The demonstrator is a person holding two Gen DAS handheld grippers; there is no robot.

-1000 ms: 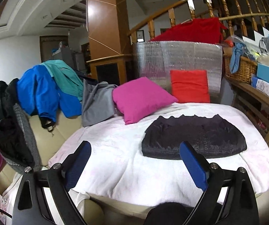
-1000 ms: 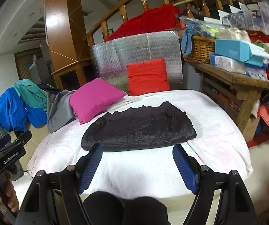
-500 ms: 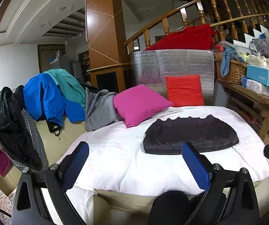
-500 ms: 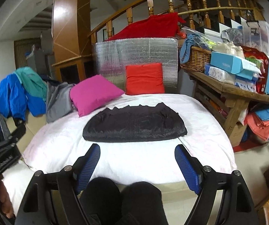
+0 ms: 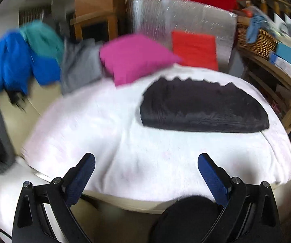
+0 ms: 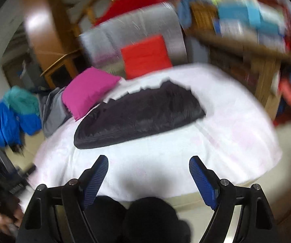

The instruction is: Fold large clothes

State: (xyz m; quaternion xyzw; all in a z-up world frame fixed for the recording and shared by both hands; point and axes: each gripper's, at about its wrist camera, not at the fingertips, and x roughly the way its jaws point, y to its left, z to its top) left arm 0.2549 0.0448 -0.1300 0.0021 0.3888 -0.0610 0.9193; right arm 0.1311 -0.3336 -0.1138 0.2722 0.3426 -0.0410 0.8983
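A folded black garment [image 5: 202, 109] lies flat on the white-covered bed [image 5: 125, 141], toward its far right; it also shows in the right wrist view [image 6: 141, 115]. My left gripper [image 5: 145, 174] is open and empty, held over the bed's near edge, short of the garment. My right gripper [image 6: 148, 174] is open and empty too, over the near edge, with the garment ahead of it. Both views are blurred by motion.
A pink pillow [image 5: 135, 58] and a red pillow [image 5: 194, 48] lie at the bed's far side. Blue, teal and grey clothes [image 5: 24, 60] hang over a sofa at left. A cluttered wooden shelf [image 5: 271, 60] stands at right. The person's dark knees [image 6: 137, 218] are below.
Both grippers have swung sharply and tilted down toward the bed, so the views blur. The bed and black garment now fill more of each view. Both grippers stay open.
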